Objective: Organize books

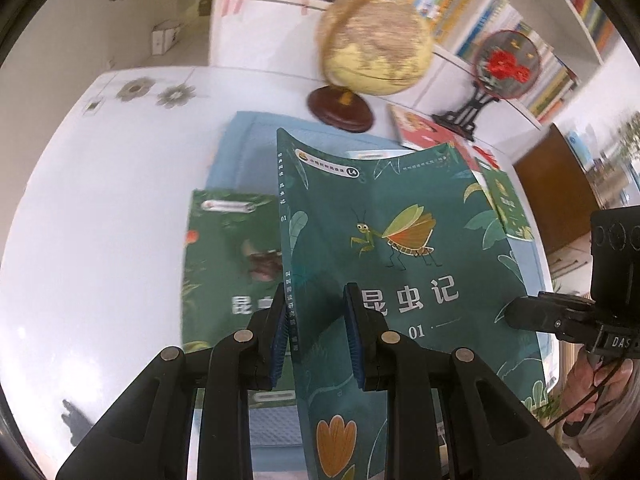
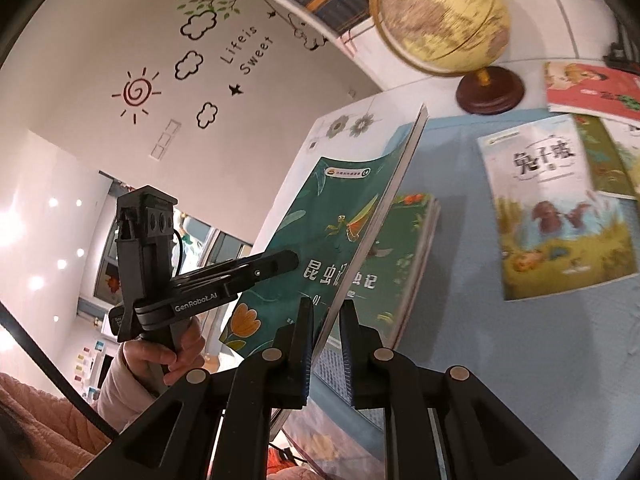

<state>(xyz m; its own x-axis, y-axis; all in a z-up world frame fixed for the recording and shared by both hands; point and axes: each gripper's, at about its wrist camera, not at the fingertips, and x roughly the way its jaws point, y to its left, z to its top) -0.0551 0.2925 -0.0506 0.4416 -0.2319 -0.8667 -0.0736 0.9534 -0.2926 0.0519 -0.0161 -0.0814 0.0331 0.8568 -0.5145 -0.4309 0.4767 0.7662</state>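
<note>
A green book with a mantis on its cover [image 1: 400, 240] is held tilted above the blue mat [image 1: 248, 136]. My left gripper [image 1: 316, 328] has its jaws around the book's spine edge. My right gripper [image 2: 326, 320] has its jaws around the opposite page edge of the same book [image 2: 320, 236]. A second green book of the same series [image 1: 228, 264] lies flat on the mat beneath; it also shows in the right wrist view [image 2: 404, 248]. The right gripper's body shows in the left wrist view at the right [image 1: 560, 316].
A globe [image 1: 372, 44] on a wooden base stands at the mat's far edge. A red picture book [image 2: 588, 88], a pale rabbit-title book [image 2: 556, 208] and another green one [image 2: 600, 160] lie on the mat. A round ornament on a black stand [image 1: 504, 64] and bookshelves are behind.
</note>
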